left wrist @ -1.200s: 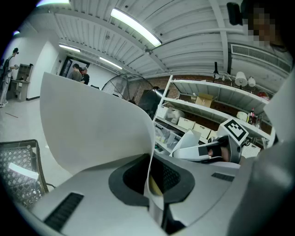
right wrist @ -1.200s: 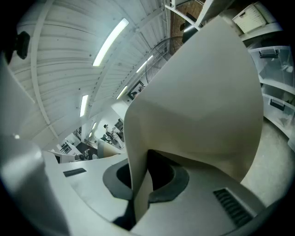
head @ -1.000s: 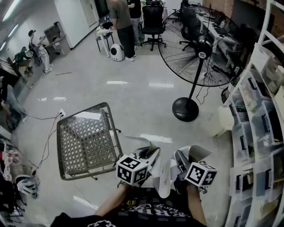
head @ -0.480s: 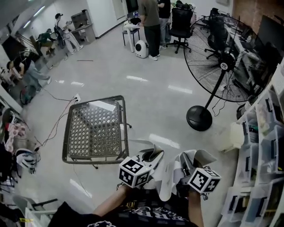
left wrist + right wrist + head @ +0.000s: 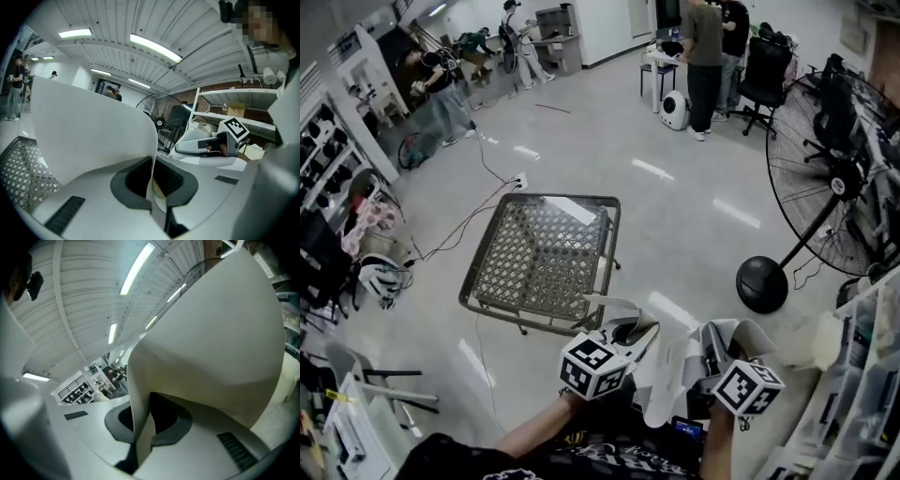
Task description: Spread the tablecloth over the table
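Note:
A white tablecloth (image 5: 664, 375) hangs bunched between my two grippers, low in the head view near my body. My left gripper (image 5: 630, 333) is shut on one edge of the tablecloth (image 5: 93, 136), pinched between its jaws. My right gripper (image 5: 709, 349) is shut on another edge of the tablecloth (image 5: 211, 348), which curls up over the jaws. The small metal mesh table (image 5: 546, 261) stands bare on the floor ahead and to the left of the grippers. In the left gripper view the right gripper's marker cube (image 5: 234, 129) shows beside it.
A large floor fan (image 5: 834, 178) stands ahead to the right, its round base (image 5: 761, 284) on the floor. Shelving with bins (image 5: 872, 375) runs along the right. A cable (image 5: 455, 234) crosses the floor left of the table. People stand at desks far back.
The head view has swung left and forward: the mesh table now sits nearer the middle and the fan has slid to the right edge. Both grippers still hold the cloth, side by side.

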Available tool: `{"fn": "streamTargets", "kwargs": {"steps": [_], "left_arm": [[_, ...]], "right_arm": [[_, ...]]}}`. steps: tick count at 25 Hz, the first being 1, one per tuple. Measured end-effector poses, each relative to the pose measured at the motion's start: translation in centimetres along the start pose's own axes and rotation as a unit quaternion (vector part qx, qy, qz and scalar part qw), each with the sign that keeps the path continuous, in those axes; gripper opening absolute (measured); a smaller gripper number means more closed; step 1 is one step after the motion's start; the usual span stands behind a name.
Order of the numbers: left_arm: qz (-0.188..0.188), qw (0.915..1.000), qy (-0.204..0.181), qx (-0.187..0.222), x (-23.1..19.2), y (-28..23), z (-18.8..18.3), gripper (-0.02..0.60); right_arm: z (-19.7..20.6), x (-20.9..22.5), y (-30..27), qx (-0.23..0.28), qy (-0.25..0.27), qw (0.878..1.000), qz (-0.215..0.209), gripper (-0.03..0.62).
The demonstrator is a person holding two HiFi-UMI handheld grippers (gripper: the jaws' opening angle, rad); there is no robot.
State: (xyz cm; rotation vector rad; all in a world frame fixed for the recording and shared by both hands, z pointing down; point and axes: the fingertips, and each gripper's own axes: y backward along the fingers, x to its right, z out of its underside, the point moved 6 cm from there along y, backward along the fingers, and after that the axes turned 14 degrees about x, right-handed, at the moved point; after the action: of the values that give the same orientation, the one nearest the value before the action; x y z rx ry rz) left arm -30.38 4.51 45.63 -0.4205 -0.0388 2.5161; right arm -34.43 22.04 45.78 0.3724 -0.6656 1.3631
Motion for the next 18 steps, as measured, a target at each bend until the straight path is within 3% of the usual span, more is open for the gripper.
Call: {"fn": "streamTargets", "kwargs": {"steps": [6,11,18], "left_arm": [[-0.018,0.9997,-0.003,0.013,-3.3,-1.4,-1.3,0.026],[-0.001,0.9997,0.0,0.026,-6.8,-6.1,-2.6,0.026],[0.014,0.9982,0.005,0.058,-14.5,-12.9,-7.5,0.026]], "right_arm": [[-1.2,-0.8,-4.4,0.0,-0.006,0.999,-0.035,0.018],[-2.9,-0.1,-9.7,-0.002,0.004,0.999,-0.046,0.02],[-7.1,-0.4,-20.0,-0.021,0.041,0.998,-0.042,0.018]]}}
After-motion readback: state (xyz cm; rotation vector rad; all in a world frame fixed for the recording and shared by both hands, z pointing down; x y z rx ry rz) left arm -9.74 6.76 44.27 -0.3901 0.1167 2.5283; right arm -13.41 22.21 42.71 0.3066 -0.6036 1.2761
